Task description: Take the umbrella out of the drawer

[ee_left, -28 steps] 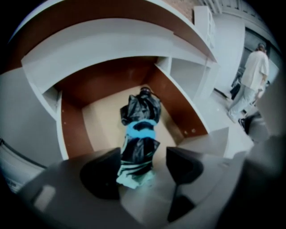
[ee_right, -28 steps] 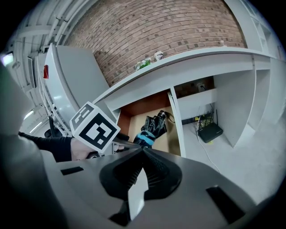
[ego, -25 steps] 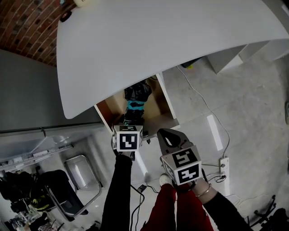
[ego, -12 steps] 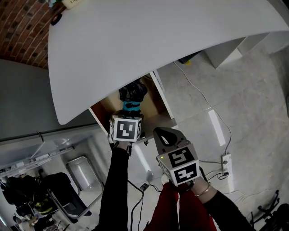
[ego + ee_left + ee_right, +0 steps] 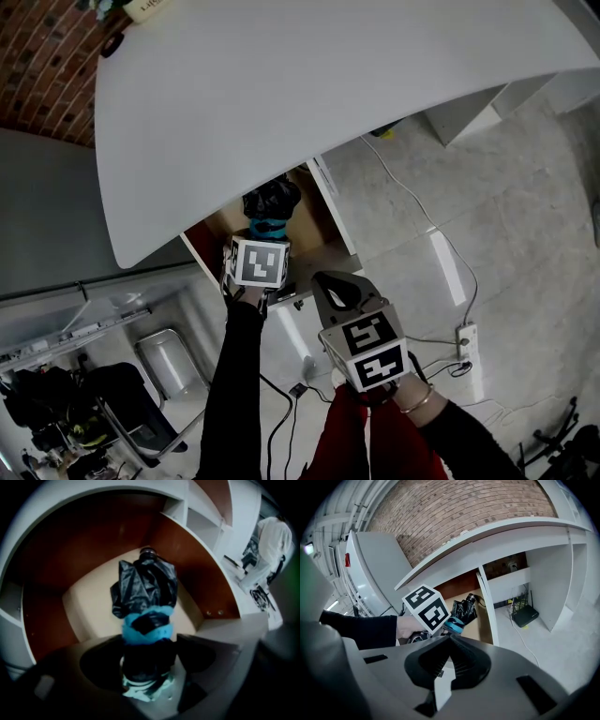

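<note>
L claw point(image 5: 147, 657) is clamped on the umbrella point(image 5: 144, 590) at its near end, jaws either side of the thick dark butt. That leaves the rest sticking out ahead of me, so I can draw it back w/o regripping. Umbrella = folded, short, stubby. Fabric is black & crinkly w/ a sheen, w/ a smooth blue band point(image 5: 147, 629) wrapped round just ahead of my jaws. There's a pale mint bit at the base, can't tell what. It hangs over the open drawer point(image 5: 89, 604), cap end pointing in under the desk point(image 5: 328, 84). Whether it touches the drawer floor, can't tell. Drawer has a flat pale-beige floor, red-brown walls & a white front edge. Desk top is plain white, smooth, w/ a curved edge that overhangs the drawer, prob. why I come in low from the front. R claw point(image 5: 450, 641) sits to the right, jaws together on nothing, beside the drawer & clear of the pull path. Task prob. mid-way: grip made, umbrella not yet clear of the drawer.
</note>
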Tool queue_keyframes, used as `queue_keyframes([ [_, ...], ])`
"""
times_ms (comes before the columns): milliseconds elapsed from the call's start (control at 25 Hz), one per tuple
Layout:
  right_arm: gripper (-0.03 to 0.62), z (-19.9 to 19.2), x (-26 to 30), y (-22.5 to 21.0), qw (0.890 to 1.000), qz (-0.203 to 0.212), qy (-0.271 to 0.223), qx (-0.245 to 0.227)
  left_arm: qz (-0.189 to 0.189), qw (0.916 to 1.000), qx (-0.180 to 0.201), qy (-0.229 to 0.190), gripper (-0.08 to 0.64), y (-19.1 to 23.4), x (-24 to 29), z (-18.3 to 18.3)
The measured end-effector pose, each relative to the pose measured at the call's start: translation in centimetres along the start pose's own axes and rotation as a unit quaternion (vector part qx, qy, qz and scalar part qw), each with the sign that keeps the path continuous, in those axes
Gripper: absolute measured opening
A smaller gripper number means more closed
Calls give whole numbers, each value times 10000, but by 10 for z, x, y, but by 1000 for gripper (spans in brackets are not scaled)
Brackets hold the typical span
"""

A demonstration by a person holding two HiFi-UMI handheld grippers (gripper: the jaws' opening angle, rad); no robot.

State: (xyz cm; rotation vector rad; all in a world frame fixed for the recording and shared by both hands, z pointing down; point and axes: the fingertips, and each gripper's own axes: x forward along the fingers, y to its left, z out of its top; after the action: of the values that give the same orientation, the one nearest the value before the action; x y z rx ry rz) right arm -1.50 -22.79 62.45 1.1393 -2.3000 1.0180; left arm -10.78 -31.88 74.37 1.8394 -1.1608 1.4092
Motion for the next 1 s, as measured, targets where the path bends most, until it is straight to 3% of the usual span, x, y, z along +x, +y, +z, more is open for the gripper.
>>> queue_keyframes([
  [720,2,2,8,-15,9999,32,115,100,575,9982,175,-4,330,9,30,20],
  [1000,2,0,6,-15,9998,14,188,69,524,9977,432,-5,281,5,26,20],
])
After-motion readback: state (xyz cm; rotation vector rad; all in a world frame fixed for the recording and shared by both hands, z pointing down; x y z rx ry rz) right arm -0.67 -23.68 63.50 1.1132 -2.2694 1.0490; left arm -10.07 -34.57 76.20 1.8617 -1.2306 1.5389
